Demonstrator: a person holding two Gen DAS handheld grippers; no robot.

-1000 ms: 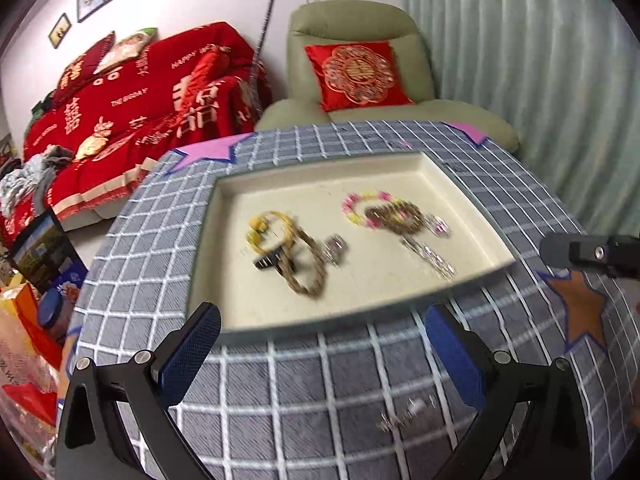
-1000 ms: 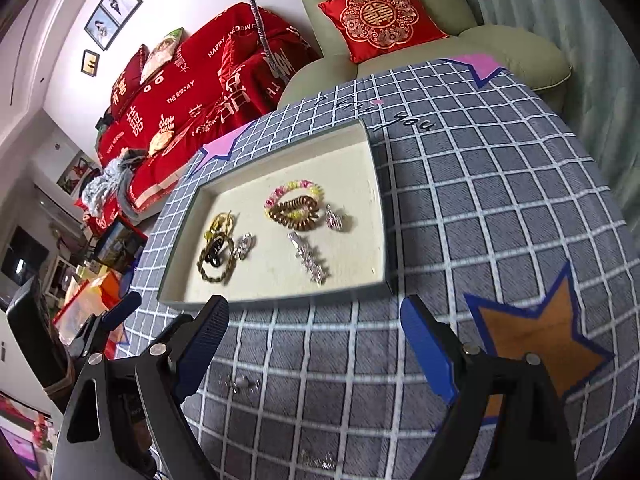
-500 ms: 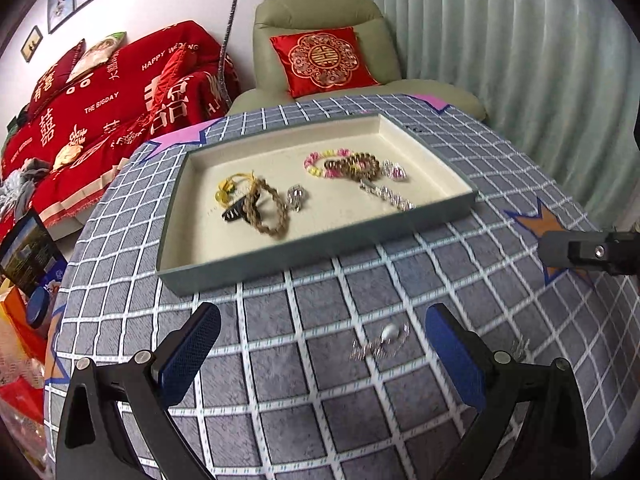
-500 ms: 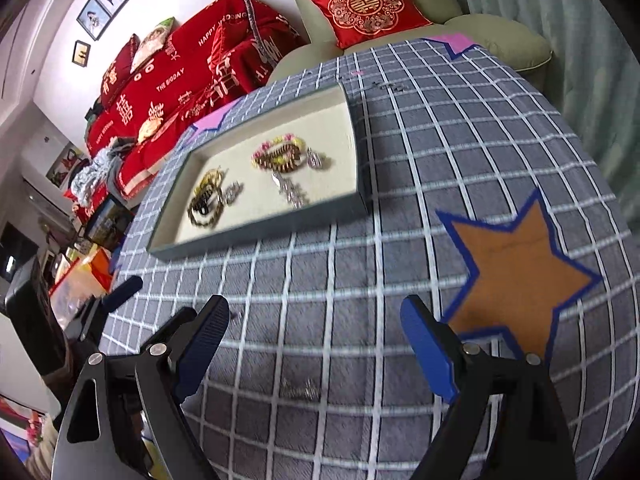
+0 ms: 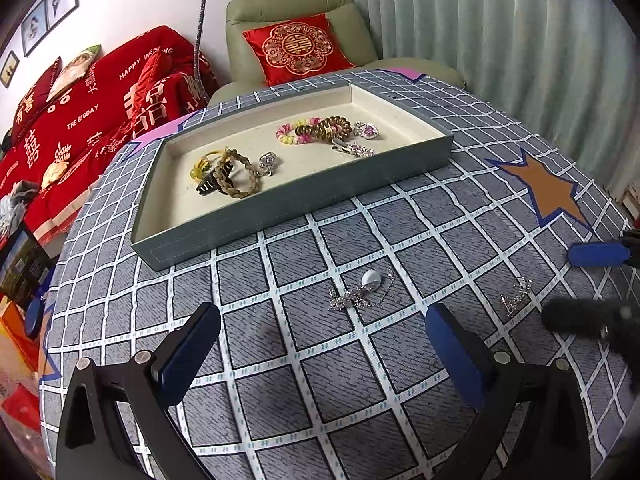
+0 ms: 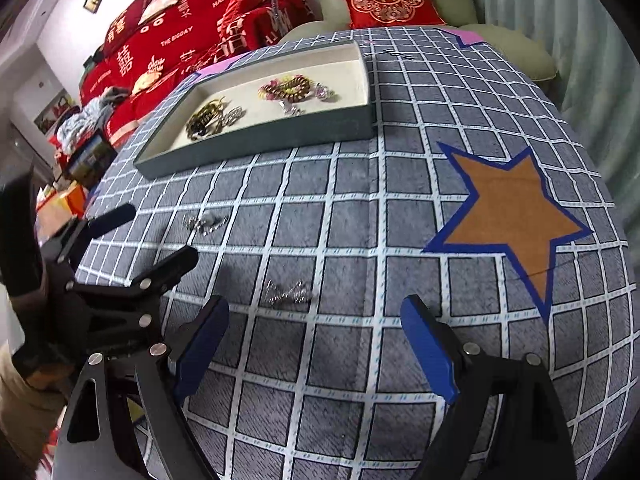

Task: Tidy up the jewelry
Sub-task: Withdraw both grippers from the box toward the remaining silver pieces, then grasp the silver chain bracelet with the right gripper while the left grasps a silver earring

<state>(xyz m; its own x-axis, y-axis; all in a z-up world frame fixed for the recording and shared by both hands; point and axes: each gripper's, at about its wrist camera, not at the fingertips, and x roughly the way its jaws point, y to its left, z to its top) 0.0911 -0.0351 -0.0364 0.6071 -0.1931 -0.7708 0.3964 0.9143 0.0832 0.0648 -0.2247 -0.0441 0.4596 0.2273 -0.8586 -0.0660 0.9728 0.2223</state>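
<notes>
A grey tray (image 5: 280, 200) (image 6: 256, 144) with a cream lining holds several bracelets, hair ties and clips. Two silver pieces lie loose on the checked cloth in front of it. A silver chain with a white pendant (image 5: 362, 290) (image 6: 206, 222) lies just ahead of my left gripper (image 5: 324, 348), which stands open and empty. A small silver clip (image 5: 516, 294) (image 6: 288, 294) lies just ahead of my right gripper (image 6: 316, 332), also open and empty. The left gripper (image 6: 156, 240) shows at the left of the right wrist view.
The round table (image 6: 360, 220) wears a grey checked cloth with an orange star (image 6: 508, 216) at the right. Behind it stand a green armchair (image 5: 296, 12) with a red cushion and a red-covered sofa (image 5: 80, 112). Curtains (image 5: 500, 20) hang at the right.
Both grippers have drawn back from the tray and come lower over the cloth. The two loose silver pieces now lie just ahead of the fingers. Both stayed open.
</notes>
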